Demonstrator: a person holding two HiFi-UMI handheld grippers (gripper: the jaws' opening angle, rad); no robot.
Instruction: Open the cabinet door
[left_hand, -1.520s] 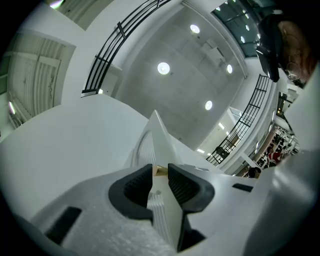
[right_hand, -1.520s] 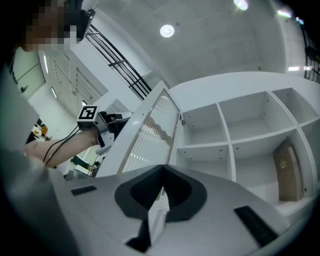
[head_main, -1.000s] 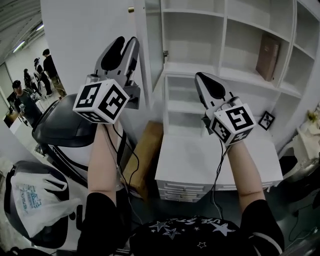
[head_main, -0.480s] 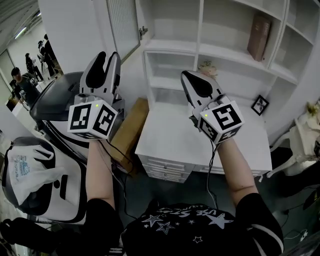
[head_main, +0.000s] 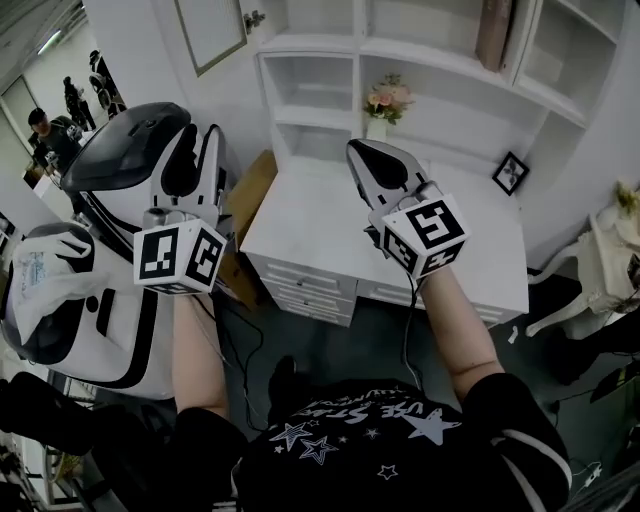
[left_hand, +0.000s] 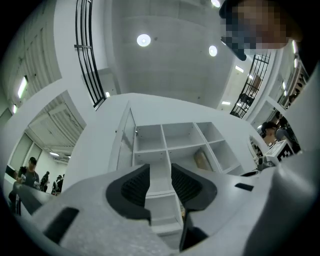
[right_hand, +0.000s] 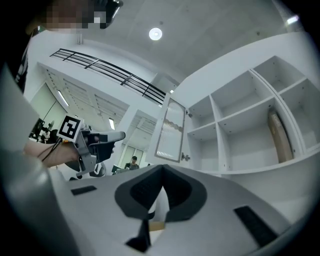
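Note:
The white cabinet door (head_main: 210, 30) stands swung open at the top left of the head view, its small knob (head_main: 252, 18) free. It also shows in the left gripper view as the door (left_hand: 125, 145) and in the right gripper view as the door (right_hand: 172, 130). Both grippers are well below and in front of it, touching nothing. My left gripper (head_main: 197, 135) has a narrow gap between its pads, seen closer in its own view as the left gripper (left_hand: 160, 170), with nothing held. My right gripper (head_main: 360, 152) is shut and empty, its pads meeting in the right gripper (right_hand: 161, 170) view.
A white desk (head_main: 330, 215) with drawers sits below the open shelves (head_main: 320, 80). On it are a flower vase (head_main: 386, 100) and a picture frame (head_main: 510, 172). A black-and-white machine (head_main: 120, 160) and a cardboard box (head_main: 248, 190) stand at the left. People (head_main: 50, 135) stand far left.
Both grippers have dropped down and back from the cabinet. The shelves and open door have slid toward the top of the head view. Jaw positions look the same.

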